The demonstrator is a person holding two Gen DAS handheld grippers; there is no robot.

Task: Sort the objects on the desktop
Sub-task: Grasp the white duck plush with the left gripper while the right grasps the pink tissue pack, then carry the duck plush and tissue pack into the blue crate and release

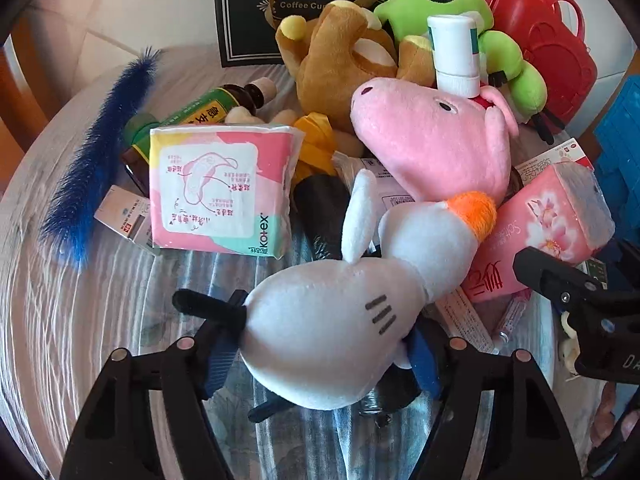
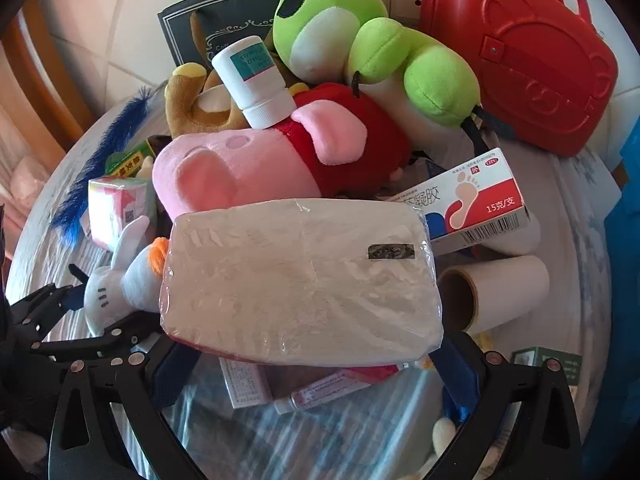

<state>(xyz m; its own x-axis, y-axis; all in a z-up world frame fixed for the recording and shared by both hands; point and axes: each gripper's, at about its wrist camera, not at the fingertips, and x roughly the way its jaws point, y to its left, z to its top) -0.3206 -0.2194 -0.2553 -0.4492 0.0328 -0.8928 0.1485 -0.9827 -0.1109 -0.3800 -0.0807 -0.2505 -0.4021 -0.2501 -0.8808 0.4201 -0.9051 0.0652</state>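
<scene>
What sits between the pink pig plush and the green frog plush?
A white plastic bottle, cap down, stands on the pink pig plush just before the green frog plush. The right wrist view shows it best.

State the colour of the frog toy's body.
Bright green frog toy, with a white belly; the right wrist view shows it best.

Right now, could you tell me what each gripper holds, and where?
Left gripper: white plush toy, by its body. Right gripper: tissue pack, across its near end.

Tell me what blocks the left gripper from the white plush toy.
Nothing visible does. The left gripper already straddles the white plush toy, one blue pad on each side of its body. The pink plush pig lies beyond it, past its orange tuft.
</scene>
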